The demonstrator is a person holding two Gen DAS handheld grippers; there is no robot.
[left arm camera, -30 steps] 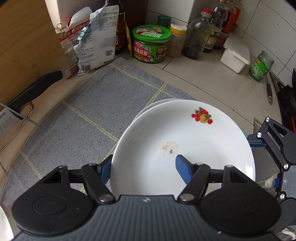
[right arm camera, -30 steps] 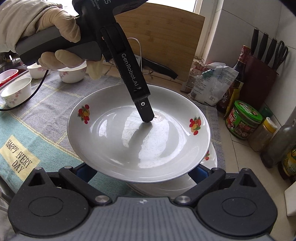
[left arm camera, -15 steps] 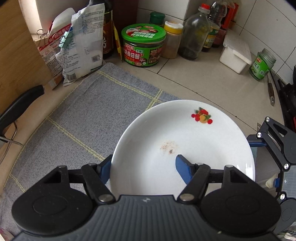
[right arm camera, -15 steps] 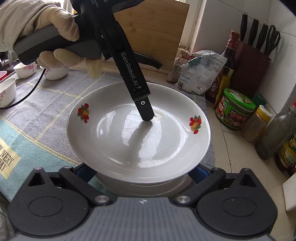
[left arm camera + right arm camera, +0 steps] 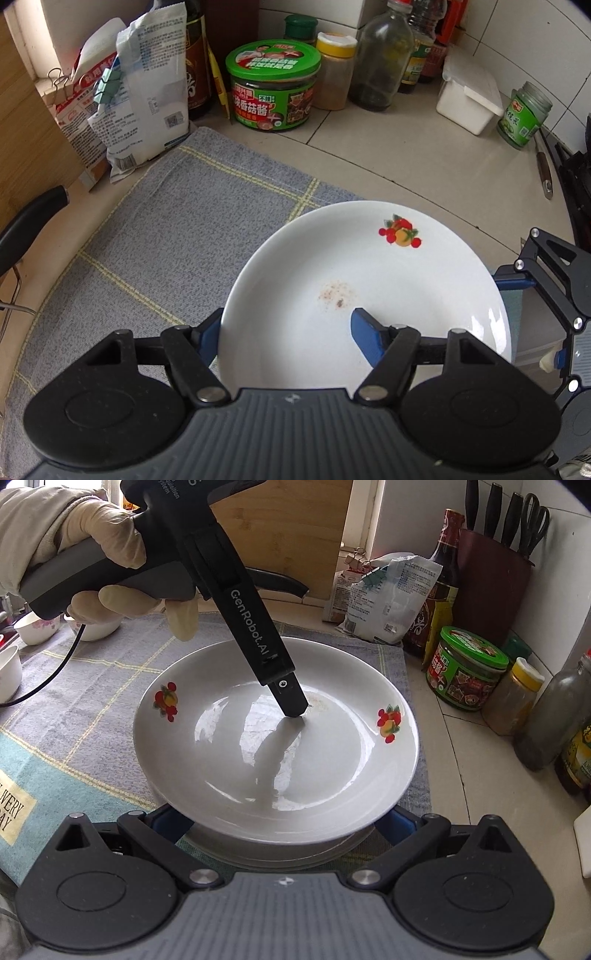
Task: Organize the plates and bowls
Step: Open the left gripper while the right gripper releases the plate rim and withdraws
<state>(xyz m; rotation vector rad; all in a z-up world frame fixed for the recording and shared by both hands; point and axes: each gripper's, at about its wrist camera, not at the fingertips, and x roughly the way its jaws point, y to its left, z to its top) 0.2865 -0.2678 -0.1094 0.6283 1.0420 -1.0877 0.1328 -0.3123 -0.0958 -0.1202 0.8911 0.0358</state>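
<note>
A white plate with fruit decals (image 5: 369, 280) (image 5: 258, 768) sits level over a stack of like plates (image 5: 280, 854) on the grey checked cloth (image 5: 166, 240). My left gripper (image 5: 288, 328) is shut on the plate's near wall, with one blue pad inside the dish and the other outside under the rim. In the right wrist view its upper finger (image 5: 288, 698) presses into the plate's middle, and a gloved hand (image 5: 92, 542) holds the tool. My right gripper (image 5: 279, 823) has its fingers spread wide beneath the plate's near rim. The tips are hidden, so any contact is unclear.
Behind the cloth stand a green-lidded jar (image 5: 273, 85), bottles, food bags (image 5: 144, 96) and a white box (image 5: 469, 99). A knife block (image 5: 495, 572) and wooden board (image 5: 295, 524) line the wall. Small bowls (image 5: 37, 627) sit at the cloth's far left.
The held plate has shifted sideways and sunk onto the plates beneath. The lower plate that peeked out earlier is now covered, and both grippers travelled with it.
</note>
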